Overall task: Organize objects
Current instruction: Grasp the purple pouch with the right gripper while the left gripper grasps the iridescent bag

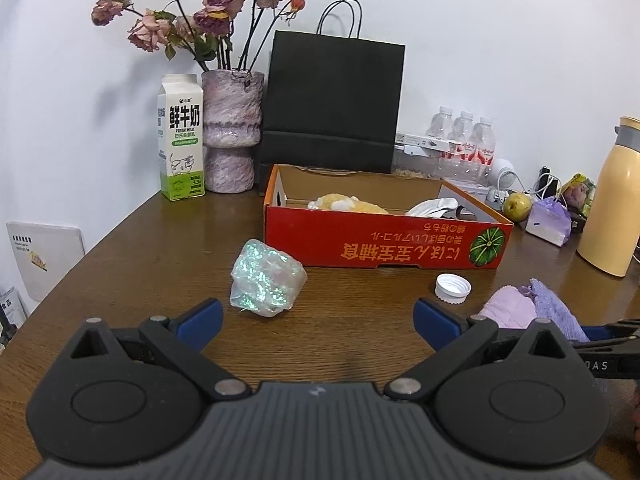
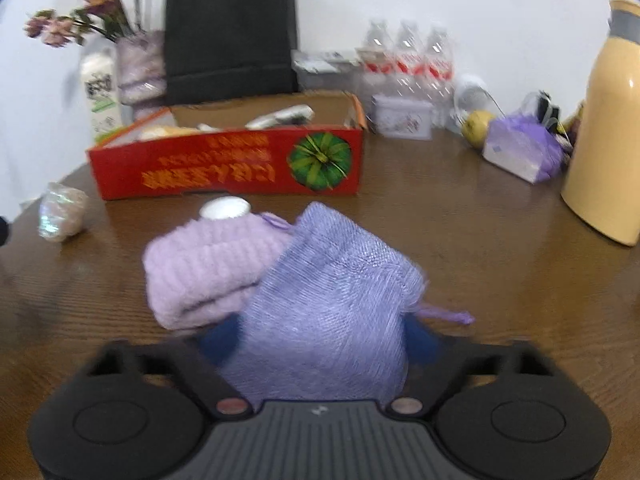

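I'm working over a brown wooden bench [image 1: 120, 280] set against a white wall. Nearest on my right side, the right gripper [image 2: 320, 340] has its blue fingers [image 2: 222, 340] closed against the sides of a purple mesh pouch [image 2: 332, 300], which fills the gap between them; the view is blurred. A folded lilac towel [image 2: 208, 272] lies touching the pouch on its left. My left gripper [image 1: 318, 320] has its fingers [image 1: 200, 320] spread wide and grips nothing, above bare wood. Just ahead of it sits a shiny iridescent wrapped lump [image 1: 266, 278], and to the right a white bottle cap [image 1: 453, 288] lies on the bench. Behind these stands a red cardboard box [image 1: 384, 240], open on top, with something yellow and something white inside. Farther back, near the wall, are a milk carton [image 1: 181, 138], a vase of dried roses [image 1: 232, 132], a black paper bag [image 1: 332, 108], water bottles [image 1: 464, 140] and a yellow flask [image 1: 612, 200].
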`<state>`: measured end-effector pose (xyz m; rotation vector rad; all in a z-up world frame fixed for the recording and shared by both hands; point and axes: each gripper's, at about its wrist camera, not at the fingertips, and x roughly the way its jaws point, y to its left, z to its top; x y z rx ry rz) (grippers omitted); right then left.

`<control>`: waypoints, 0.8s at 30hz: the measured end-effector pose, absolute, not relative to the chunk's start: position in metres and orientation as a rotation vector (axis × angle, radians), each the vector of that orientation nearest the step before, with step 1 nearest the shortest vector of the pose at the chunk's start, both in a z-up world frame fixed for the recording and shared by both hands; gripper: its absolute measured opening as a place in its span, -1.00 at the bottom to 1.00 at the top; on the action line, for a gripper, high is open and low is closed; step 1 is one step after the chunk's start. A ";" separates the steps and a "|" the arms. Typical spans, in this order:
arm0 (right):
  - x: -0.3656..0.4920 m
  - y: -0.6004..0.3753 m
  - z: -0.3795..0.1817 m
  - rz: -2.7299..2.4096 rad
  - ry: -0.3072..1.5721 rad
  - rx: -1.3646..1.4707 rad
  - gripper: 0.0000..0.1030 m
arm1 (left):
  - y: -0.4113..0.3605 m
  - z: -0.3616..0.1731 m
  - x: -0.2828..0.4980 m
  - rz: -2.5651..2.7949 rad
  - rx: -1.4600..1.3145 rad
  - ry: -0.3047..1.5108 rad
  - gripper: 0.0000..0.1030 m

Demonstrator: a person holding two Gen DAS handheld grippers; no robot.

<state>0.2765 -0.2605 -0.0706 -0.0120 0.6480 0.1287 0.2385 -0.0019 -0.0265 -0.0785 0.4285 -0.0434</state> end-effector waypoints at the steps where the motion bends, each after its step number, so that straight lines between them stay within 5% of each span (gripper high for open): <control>1: 0.275 -0.261 -0.070 0.138 0.642 -0.011 -0.45 | -0.001 -0.027 0.239 -0.041 -0.084 0.432 1.00; 2: 0.274 -0.262 -0.070 0.136 0.639 -0.005 -0.68 | 0.001 -0.027 0.240 -0.036 -0.089 0.436 1.00; 5: 0.271 -0.270 -0.067 0.119 0.619 0.042 -0.90 | 0.004 -0.027 0.241 -0.032 -0.103 0.440 1.00; 24: 0.240 -0.268 -0.049 0.079 0.367 -0.010 -0.91 | 0.023 -0.038 0.281 0.072 -0.083 0.517 1.00</control>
